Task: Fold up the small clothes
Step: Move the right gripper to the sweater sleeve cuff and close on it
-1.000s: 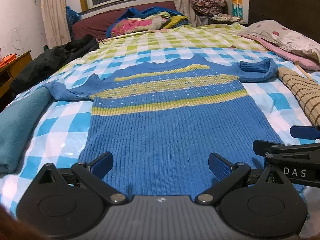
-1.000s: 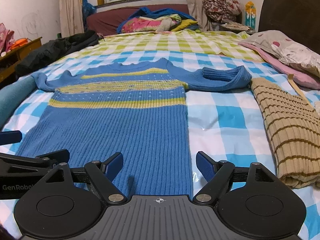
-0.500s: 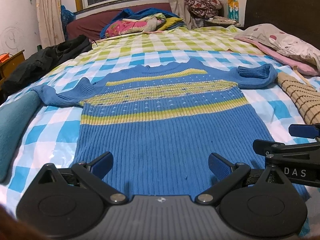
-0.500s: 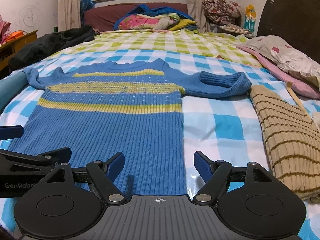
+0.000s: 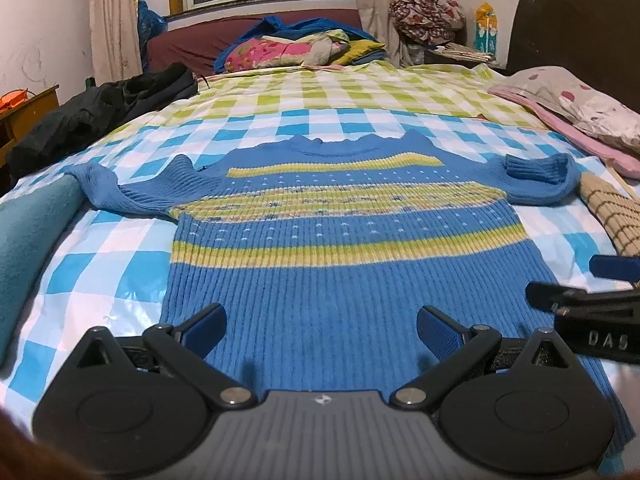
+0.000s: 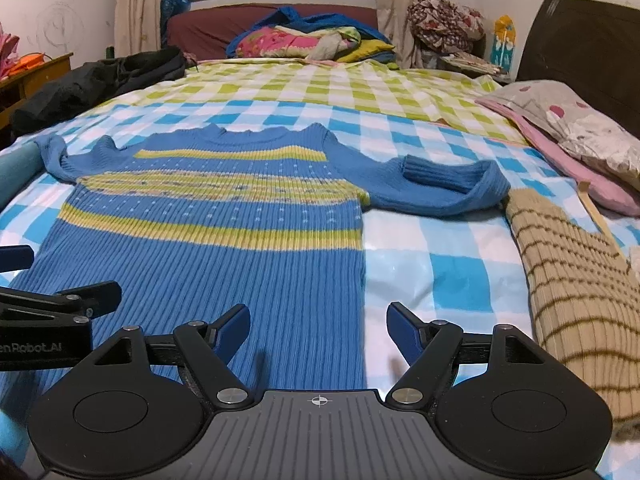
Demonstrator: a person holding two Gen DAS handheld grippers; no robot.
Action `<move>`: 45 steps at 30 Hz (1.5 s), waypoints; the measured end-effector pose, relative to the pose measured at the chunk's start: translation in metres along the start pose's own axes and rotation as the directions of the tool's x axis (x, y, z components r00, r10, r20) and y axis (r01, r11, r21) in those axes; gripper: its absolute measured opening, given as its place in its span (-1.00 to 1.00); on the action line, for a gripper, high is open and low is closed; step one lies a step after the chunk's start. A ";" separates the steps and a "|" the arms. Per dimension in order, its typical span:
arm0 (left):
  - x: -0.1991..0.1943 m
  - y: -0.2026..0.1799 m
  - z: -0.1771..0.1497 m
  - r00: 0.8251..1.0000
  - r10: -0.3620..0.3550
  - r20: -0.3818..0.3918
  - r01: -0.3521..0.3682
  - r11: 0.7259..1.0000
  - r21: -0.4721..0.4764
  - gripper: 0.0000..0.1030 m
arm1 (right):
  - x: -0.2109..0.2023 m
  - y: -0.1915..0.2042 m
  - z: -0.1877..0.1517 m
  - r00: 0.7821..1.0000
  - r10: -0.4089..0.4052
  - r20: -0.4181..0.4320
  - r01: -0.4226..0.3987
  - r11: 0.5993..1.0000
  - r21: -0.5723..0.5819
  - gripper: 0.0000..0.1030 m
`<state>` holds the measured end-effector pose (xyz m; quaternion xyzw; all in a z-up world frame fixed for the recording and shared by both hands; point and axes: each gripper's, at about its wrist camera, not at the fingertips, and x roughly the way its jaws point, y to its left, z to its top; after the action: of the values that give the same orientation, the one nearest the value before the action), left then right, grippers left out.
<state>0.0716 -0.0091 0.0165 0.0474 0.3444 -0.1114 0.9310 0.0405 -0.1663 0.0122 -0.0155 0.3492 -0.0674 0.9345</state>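
A blue knit sweater with yellow stripes [image 5: 344, 248] lies flat, face up, on the checked bed sheet [image 5: 108, 276], neck away from me; it also shows in the right wrist view [image 6: 224, 248]. Its right sleeve [image 6: 444, 188] is folded back on itself and its left sleeve [image 5: 132, 196] is bunched. My left gripper [image 5: 320, 332] is open and empty over the hem. My right gripper [image 6: 318, 332] is open and empty over the hem's right edge. Each gripper shows at the side of the other's view.
A folded beige striped knit [image 6: 572, 292] lies right of the sweater. A teal fabric roll [image 5: 28, 240] lies at the left. A black garment [image 5: 100, 112], pillows [image 5: 576, 116] and piled bedding [image 5: 296, 48] sit farther back. A dark headboard [image 6: 584, 56] stands at right.
Both grippers have shifted slightly left and forward over the sweater's lower part. Both stay open and the sweater has not moved.
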 end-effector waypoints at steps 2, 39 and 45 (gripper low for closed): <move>0.004 0.004 0.002 1.000 -0.004 -0.002 0.004 1.000 -0.010 1.00 | 0.004 -0.001 0.006 1.000 -0.006 0.010 0.006 1.000 -0.010 0.40; 0.120 -0.005 0.075 0.981 0.194 0.003 -0.194 0.981 -0.032 1.00 | 0.139 -0.132 0.130 0.986 -0.164 0.011 0.164 0.986 -0.013 0.05; 0.121 0.018 0.071 0.971 0.238 -0.001 -0.238 0.969 -0.070 1.00 | 0.135 -0.153 0.135 0.983 -0.184 0.016 0.184 0.983 0.029 0.01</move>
<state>0.2105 -0.0246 -0.0083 0.0554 0.3366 0.0129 0.9399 0.2124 -0.3387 0.0381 -0.0355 0.3367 -0.1582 0.9275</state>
